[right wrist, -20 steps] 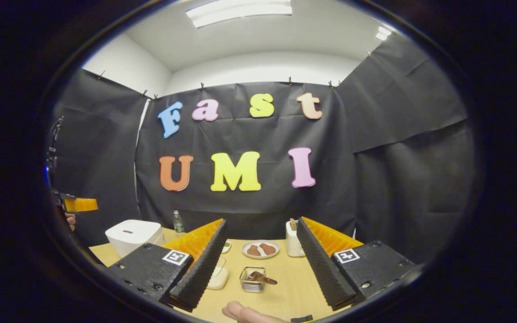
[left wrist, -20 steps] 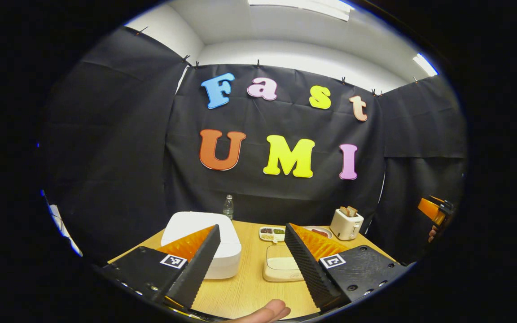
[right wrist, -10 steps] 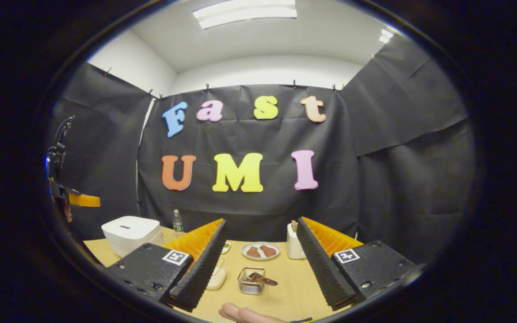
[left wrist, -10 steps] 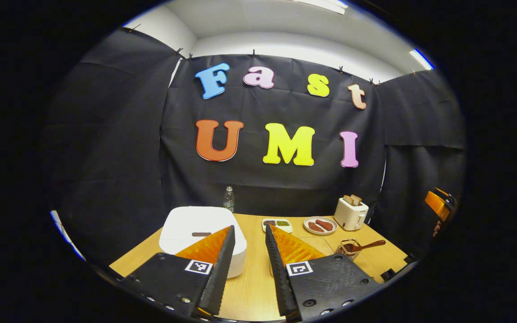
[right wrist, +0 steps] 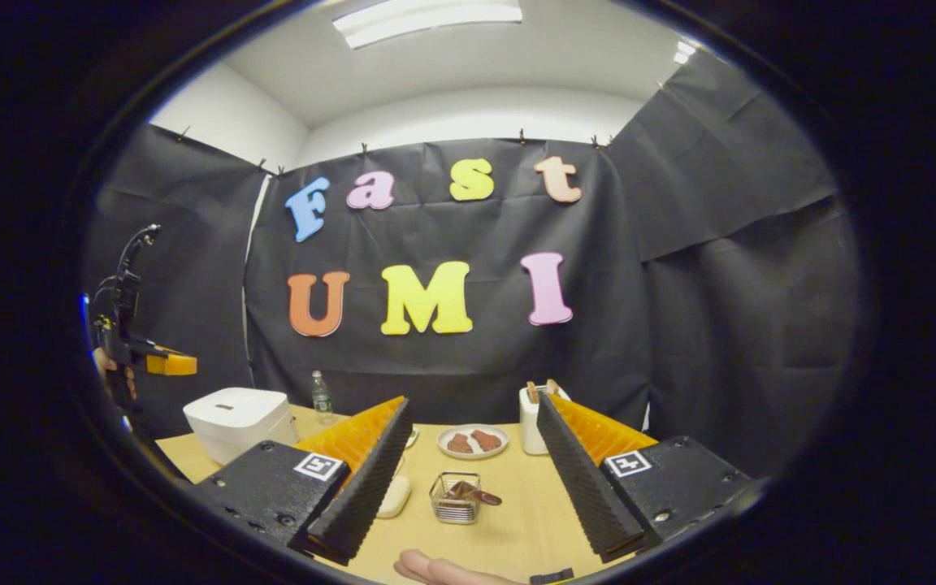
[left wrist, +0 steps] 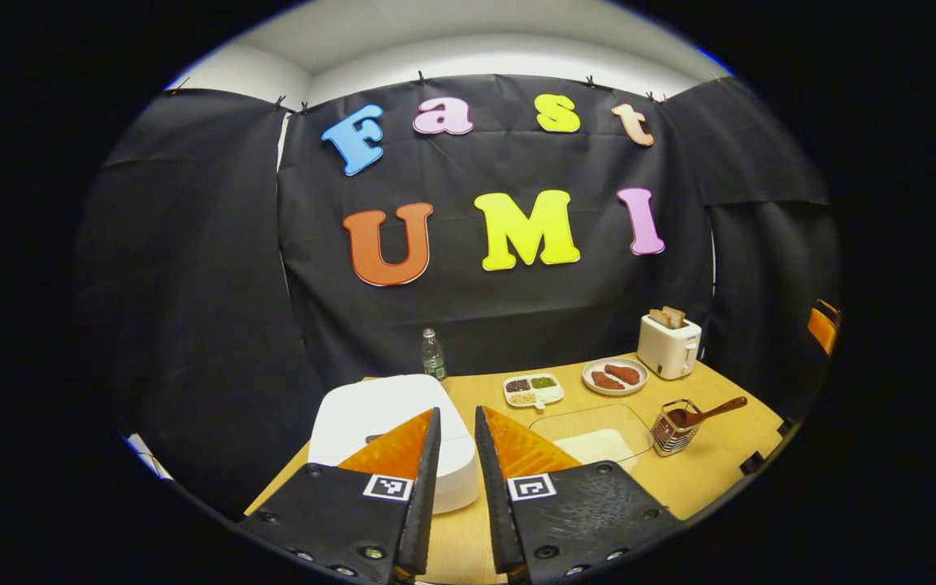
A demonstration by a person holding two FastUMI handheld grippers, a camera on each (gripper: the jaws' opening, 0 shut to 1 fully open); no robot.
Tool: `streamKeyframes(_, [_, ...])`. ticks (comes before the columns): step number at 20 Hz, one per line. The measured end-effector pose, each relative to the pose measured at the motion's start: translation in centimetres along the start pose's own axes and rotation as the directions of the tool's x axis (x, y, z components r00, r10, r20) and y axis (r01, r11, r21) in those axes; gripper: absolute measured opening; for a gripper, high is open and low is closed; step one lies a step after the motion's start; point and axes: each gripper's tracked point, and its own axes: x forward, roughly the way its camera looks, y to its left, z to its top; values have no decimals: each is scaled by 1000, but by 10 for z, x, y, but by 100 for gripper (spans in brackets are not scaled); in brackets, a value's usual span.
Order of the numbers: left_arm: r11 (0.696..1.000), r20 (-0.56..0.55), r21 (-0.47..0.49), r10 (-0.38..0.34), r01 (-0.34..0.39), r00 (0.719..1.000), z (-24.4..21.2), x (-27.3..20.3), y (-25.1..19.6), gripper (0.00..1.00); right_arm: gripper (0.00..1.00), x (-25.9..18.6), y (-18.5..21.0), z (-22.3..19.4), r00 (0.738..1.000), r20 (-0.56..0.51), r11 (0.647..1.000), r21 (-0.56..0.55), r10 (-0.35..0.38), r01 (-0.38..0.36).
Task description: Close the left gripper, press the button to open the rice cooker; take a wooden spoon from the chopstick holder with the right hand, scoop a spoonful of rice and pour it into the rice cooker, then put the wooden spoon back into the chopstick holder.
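A white rice cooker [left wrist: 379, 410] stands closed at the table's near left, and my left gripper [left wrist: 457, 410] hovers just above its right front corner. Its jaws are drawn together to a narrow slit with nothing between them. A wire chopstick holder [left wrist: 673, 426] at the right holds a wooden spoon [left wrist: 712, 409] that leans rightward. A clear box of rice [left wrist: 598, 443] lies between cooker and holder. In the right gripper view my right gripper [right wrist: 474, 400] stands open and empty, well back from the holder [right wrist: 454, 497] and the spoon [right wrist: 480, 495]. The cooker [right wrist: 236, 418] sits far left, below the left gripper [right wrist: 166, 363].
Along the back stand a water bottle [left wrist: 432, 355], a divided dish of grains [left wrist: 533, 390], a plate of meat [left wrist: 614, 375] and a white toaster [left wrist: 669, 345] with bread. A person's finger [right wrist: 435, 569] shows at the bottom of the right gripper view.
My left gripper's jaws have come together from wide apart to a narrow slit, and it has tipped down toward the cooker. The right gripper has barely moved and stays open.
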Motion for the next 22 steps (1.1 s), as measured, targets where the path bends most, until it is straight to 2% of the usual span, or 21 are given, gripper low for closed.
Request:
streamKeyframes(2, [1000, -14, 20, 23, -23, 1000, -7, 18, 7, 29, 97, 7, -3, -9, 1000, -15, 1000, 6, 1, 0])
streamKeyframes(3, [997, -28, -4, 79, -79, 996, -6, 21, 22, 14, 100, 11, -3, -12, 1000, -20, 1000, 6, 5, -5])
streamKeyframes(4, [997, -56, -27, 73, -75, 996, -12, 26, 22, 0, 97, 14, -2, -14, 1000, -23, 1000, 3, 11, -11])
streamKeyframes(8, [994, -157, -65, 77, -88, 985, -36, 56, 29, 0, 100, 26, -9, -30, 999, -50, 1000, -17, -4, 3])
streamKeyframes(12, [983, -306, -79, 132, -164, 943, -71, 93, 55, 0, 98, 27, -2, -55, 994, -104, 999, 23, 34, -32])
streamKeyframes(13, [981, -336, -84, 137, -175, 932, -78, 98, 58, 0, 100, 30, -4, -59, 993, -113, 999, 23, 27, -25])
streamKeyframes(16, [974, -362, -67, 177, -215, 915, -89, 110, 71, 0, 97, 29, -10, -81, 989, -147, 1000, 11, 1, 1])
streamKeyframes(17, [972, -370, -66, 186, -226, 910, -92, 115, 75, 0, 100, 28, -11, -88, 987, -159, 1000, 8, -3, 4])
streamKeyframes(22, [958, -418, -89, 211, -271, 884, -116, 120, 88, 0, 100, 28, -18, -108, 977, -213, 999, 42, -6, 15])
